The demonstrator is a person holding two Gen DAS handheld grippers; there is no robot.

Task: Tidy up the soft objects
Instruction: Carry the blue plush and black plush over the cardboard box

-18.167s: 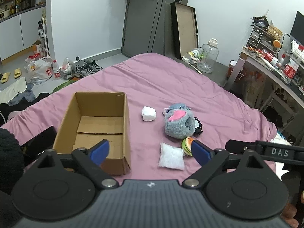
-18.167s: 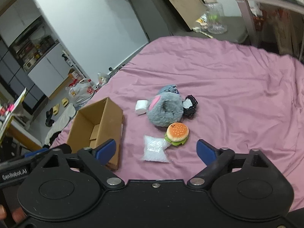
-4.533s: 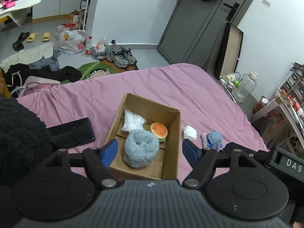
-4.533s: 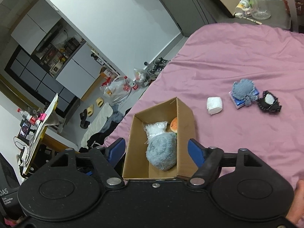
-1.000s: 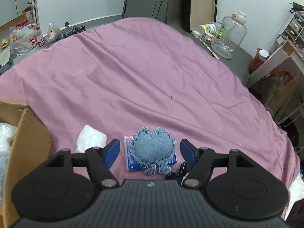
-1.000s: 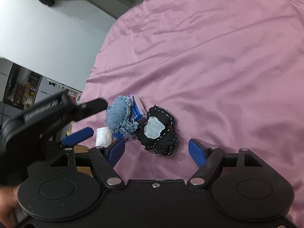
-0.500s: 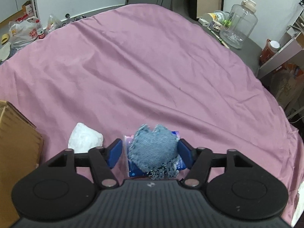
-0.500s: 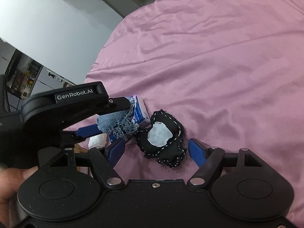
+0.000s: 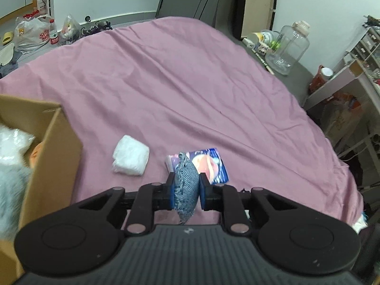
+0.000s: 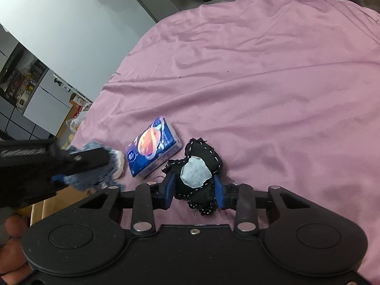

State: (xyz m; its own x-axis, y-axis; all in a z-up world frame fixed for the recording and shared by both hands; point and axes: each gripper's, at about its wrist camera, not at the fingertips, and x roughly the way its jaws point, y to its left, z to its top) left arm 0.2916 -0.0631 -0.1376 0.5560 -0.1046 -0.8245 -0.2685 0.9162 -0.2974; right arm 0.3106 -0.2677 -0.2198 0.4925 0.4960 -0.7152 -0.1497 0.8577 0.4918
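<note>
The left gripper (image 9: 186, 191) pinches the denim heart (image 9: 186, 188) in its jaws; the right gripper's (image 10: 193, 187) jaws squeeze the black heart (image 10: 198, 178). A blue tissue pack (image 10: 153, 147) lies between them on the bed (image 9: 190, 83), a white bundle (image 9: 130, 158) beside the cardboard box (image 9: 53, 154).

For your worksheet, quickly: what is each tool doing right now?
Left tool: closed on the denim pouch.
Right tool: closed around the black stitched pouch.

My left gripper (image 9: 186, 191) is pinched tight on the denim pouch (image 9: 185, 185), lifted off the sheet. My right gripper (image 10: 194, 188) sits low, its pads pressing the black pouch (image 10: 198, 171) from both sides.
</note>
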